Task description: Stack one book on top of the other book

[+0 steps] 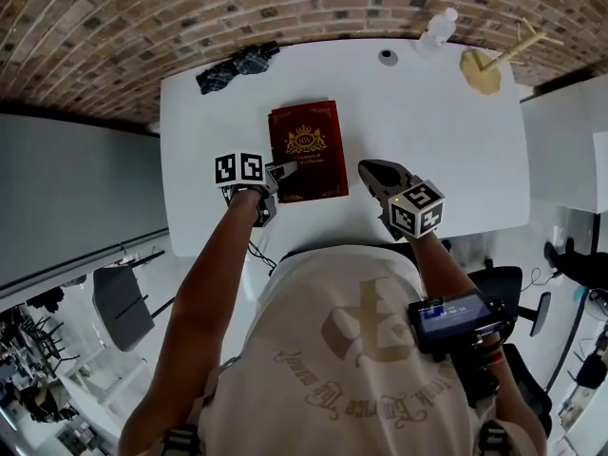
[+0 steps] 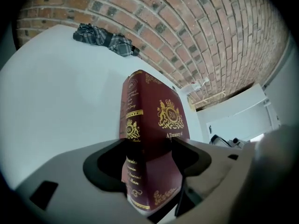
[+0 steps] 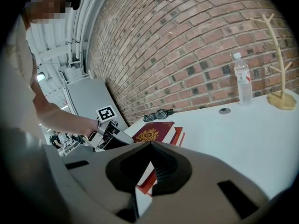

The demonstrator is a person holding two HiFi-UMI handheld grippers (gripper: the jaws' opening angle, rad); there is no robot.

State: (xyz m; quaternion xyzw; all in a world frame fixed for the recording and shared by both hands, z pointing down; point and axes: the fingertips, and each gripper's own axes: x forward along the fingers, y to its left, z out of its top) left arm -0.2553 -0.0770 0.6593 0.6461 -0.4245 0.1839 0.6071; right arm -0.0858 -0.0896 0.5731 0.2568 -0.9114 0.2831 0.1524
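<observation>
Your left tongs stand released astride the near edge of the dark red, gold-crested hardcover book, which lies atop a second red book on the white desk; your right tongs are clenched, empty.

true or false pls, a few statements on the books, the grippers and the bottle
1. The dark red book lies on top of another book. True.
2. The right gripper grips the stack. False: it is shut on nothing and sits apart from the stack, to its right.
3. The left gripper has the dark red book's corner between its open jaws. True.
4. The water bottle lies on its side beside the books. False: it stands upright near the far edge of the table.
</observation>
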